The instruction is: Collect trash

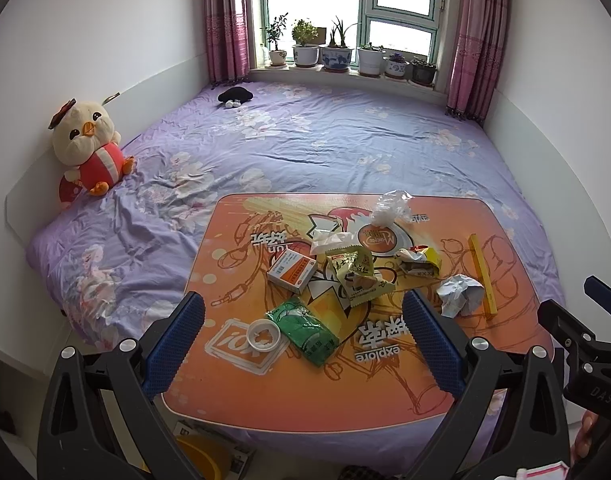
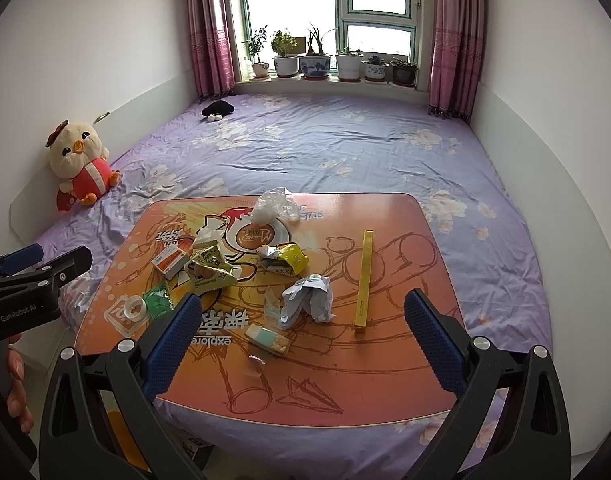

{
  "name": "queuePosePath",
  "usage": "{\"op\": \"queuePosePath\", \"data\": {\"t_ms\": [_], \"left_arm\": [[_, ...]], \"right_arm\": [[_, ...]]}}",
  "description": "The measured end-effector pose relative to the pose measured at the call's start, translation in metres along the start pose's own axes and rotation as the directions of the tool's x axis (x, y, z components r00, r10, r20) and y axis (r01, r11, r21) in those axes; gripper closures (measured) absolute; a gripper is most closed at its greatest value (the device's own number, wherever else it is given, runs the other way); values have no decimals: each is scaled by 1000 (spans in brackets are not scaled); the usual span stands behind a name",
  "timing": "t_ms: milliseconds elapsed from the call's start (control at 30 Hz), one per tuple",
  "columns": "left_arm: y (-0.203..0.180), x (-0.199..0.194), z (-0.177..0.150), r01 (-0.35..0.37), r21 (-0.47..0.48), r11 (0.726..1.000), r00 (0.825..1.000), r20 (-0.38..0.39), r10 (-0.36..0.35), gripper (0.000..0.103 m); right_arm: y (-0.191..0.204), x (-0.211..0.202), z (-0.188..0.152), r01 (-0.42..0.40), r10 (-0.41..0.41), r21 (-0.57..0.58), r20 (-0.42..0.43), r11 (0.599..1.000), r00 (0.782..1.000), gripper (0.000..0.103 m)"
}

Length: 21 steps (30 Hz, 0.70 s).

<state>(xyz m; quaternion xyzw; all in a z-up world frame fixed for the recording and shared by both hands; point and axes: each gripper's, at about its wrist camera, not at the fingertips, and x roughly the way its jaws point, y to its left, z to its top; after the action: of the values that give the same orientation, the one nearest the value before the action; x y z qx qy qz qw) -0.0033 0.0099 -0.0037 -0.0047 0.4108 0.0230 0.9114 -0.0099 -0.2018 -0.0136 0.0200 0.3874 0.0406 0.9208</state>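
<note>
Trash lies on an orange lap table (image 1: 385,400) (image 2: 385,216) on the bed. There is a green wrapper (image 1: 303,330) (image 2: 158,300), a tape roll (image 1: 264,335) (image 2: 134,307), an orange-white box (image 1: 290,271) (image 2: 170,261), a yellow-green snack bag (image 1: 355,274) (image 2: 210,266), a crumpled paper ball (image 1: 461,294) (image 2: 307,300), a yellow stick box (image 1: 482,274) (image 2: 364,280), a clear plastic bag (image 1: 391,208) (image 2: 274,204) and a yellow wrapper (image 1: 419,260) (image 2: 283,258). My left gripper (image 1: 303,334) is open above the green wrapper. My right gripper (image 2: 303,334) is open near a small packet (image 2: 267,339).
A purple floral sheet (image 1: 345,140) covers the bed. A plush chick (image 1: 87,144) (image 2: 79,160) sits by the left wall. Potted plants (image 1: 337,54) line the windowsill. A black item (image 1: 235,96) lies at the far end. The right gripper's body (image 1: 593,344) shows at the left view's edge.
</note>
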Motion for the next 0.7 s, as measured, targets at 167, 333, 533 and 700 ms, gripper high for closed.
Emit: {"op": "queuePosePath", "data": {"t_ms": [167, 333, 533, 700], "left_arm": [[0, 1, 0, 0, 1, 1000, 1000, -1, 0, 5], [-1, 0, -1, -1, -5, 1000, 1000, -4, 1, 5], [-2, 1, -1, -2, -9, 1000, 1000, -9, 2, 5], [-3, 2, -1, 0, -11, 1000, 1000, -11, 0, 5]], "right_arm": [[0, 0, 0, 0, 0, 1, 0, 1000, 1000, 3], [-1, -1, -1, 1, -1, 6, -1, 1000, 1000, 3], [-2, -2, -1, -1, 1, 7, -4, 1000, 1000, 3], [-2, -3, -1, -1, 1, 7, -3, 1000, 1000, 3]]}}
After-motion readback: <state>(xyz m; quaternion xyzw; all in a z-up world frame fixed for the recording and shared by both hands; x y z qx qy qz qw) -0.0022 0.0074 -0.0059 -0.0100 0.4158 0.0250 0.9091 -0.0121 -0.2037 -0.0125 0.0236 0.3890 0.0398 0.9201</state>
